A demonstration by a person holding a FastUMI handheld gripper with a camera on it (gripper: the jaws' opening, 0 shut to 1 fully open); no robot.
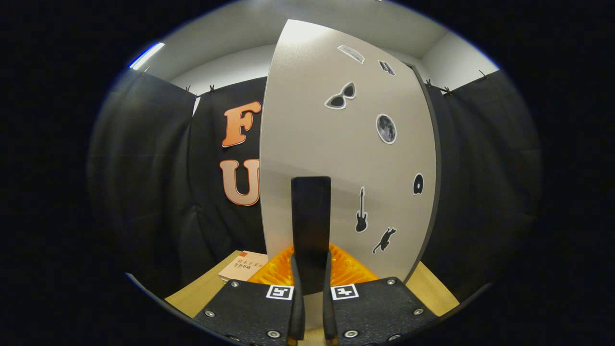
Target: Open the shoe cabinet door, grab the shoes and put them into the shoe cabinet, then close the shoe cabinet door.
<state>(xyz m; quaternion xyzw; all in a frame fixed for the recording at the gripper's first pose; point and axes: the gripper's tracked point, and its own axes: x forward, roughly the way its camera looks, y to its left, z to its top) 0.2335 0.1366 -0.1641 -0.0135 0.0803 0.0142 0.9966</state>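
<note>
Two fingers [296, 293] of our gripper [312, 307] squeeze tall dark handle [311, 216]; cabinet door [346, 158] stands just beyond, handle upright.

Wooden table [432, 288], book [244, 267] lying on it (closed)

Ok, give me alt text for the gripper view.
The gripper is shut on the tall black handle of a pale grey sticker-dotted cabinet door. A wooden tabletop below holds a small book.
</note>
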